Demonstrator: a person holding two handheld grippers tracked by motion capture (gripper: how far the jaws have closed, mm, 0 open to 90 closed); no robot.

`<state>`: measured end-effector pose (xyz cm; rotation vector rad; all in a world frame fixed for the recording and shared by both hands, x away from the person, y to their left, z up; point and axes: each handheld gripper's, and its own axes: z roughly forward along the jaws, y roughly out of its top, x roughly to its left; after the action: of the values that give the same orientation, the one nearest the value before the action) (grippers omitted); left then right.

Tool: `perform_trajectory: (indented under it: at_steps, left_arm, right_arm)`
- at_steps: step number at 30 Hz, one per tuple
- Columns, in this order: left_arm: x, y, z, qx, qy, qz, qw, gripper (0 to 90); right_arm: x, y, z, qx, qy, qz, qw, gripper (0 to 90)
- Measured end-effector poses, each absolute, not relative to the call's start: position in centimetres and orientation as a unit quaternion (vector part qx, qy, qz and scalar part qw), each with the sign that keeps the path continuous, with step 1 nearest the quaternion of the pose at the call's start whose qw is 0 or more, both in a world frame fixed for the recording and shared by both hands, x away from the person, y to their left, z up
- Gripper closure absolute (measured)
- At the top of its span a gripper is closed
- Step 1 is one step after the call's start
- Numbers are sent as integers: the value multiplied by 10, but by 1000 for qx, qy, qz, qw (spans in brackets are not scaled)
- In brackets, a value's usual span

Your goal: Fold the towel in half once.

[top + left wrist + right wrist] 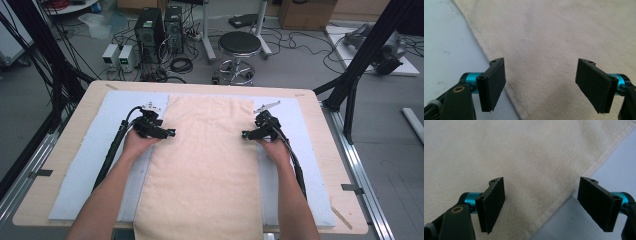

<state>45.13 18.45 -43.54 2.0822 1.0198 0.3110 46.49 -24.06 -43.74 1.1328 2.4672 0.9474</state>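
A cream towel (205,165) lies flat and lengthwise down the middle of the table, on a pale blue mat (85,165). My left gripper (170,133) hovers at the towel's left edge, jaws open and pointing inward. In the left gripper view the towel (564,45) and its hem run between the open jaws of that gripper (542,86), with nothing clamped. My right gripper (245,134) sits at the towel's right edge, also open. The right gripper view shows the stitched hem of the towel (524,162) crossing between the spread jaws of that gripper (541,206).
The wooden table (325,150) carries the mat; the towel's near end hangs over the front edge. Beyond the far edge stand a black stool (239,47), computer towers (150,30) and cables on the floor. Black frame posts (357,65) rise at both sides.
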Motion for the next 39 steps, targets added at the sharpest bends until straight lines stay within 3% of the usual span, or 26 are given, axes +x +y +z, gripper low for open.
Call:
perform_trajectory:
  at_steps: [4, 7, 8, 10, 13, 16, 17, 18, 25, 29, 34, 39]
  left_arm:
    - [453, 185, -440, 821, 406, 129, 380, 270]
    - [453, 184, -440, 825, 402, 141, 372, 352]
    - [451, 183, -439, 827, 400, 153, 364, 384]
    - [451, 182, -439, 827, 400, 154, 362, 419]
    - [450, 182, -438, 830, 394, 150, 365, 553]
    - [450, 182, -436, 831, 392, 133, 370, 677]
    - [450, 182, -436, 831, 392, 133, 370, 740]
    - [450, 183, -436, 832, 391, 118, 376, 808]
    - [448, 195, -416, 818, 389, 132, 402, 844]
    - [449, 201, -396, 810, 389, 154, 411, 845]
    - [447, 221, -339, 780, 386, 200, 450, 843]
    - [432, 230, -310, 777, 361, 202, 474, 840]
  right_arm:
    - [466, -241, -440, 391, 845, 337, 138, 268]
    - [466, -242, -439, 390, 845, 339, 138, 301]
    - [465, -242, -438, 385, 848, 339, 134, 396]
    - [464, -240, -437, 374, 852, 342, 130, 479]
    - [464, -240, -436, 374, 853, 345, 119, 562]
    - [464, -240, -435, 376, 853, 348, 99, 741]
    - [464, -240, -435, 376, 853, 348, 99, 741]
    - [464, -237, -434, 366, 857, 350, 92, 822]
    - [460, -236, -414, 350, 856, 368, 102, 845]
    - [460, -229, -379, 329, 855, 383, 119, 848]
    - [460, -225, -330, 307, 843, 420, 134, 847]
    - [442, -228, -294, 273, 837, 455, 130, 844]
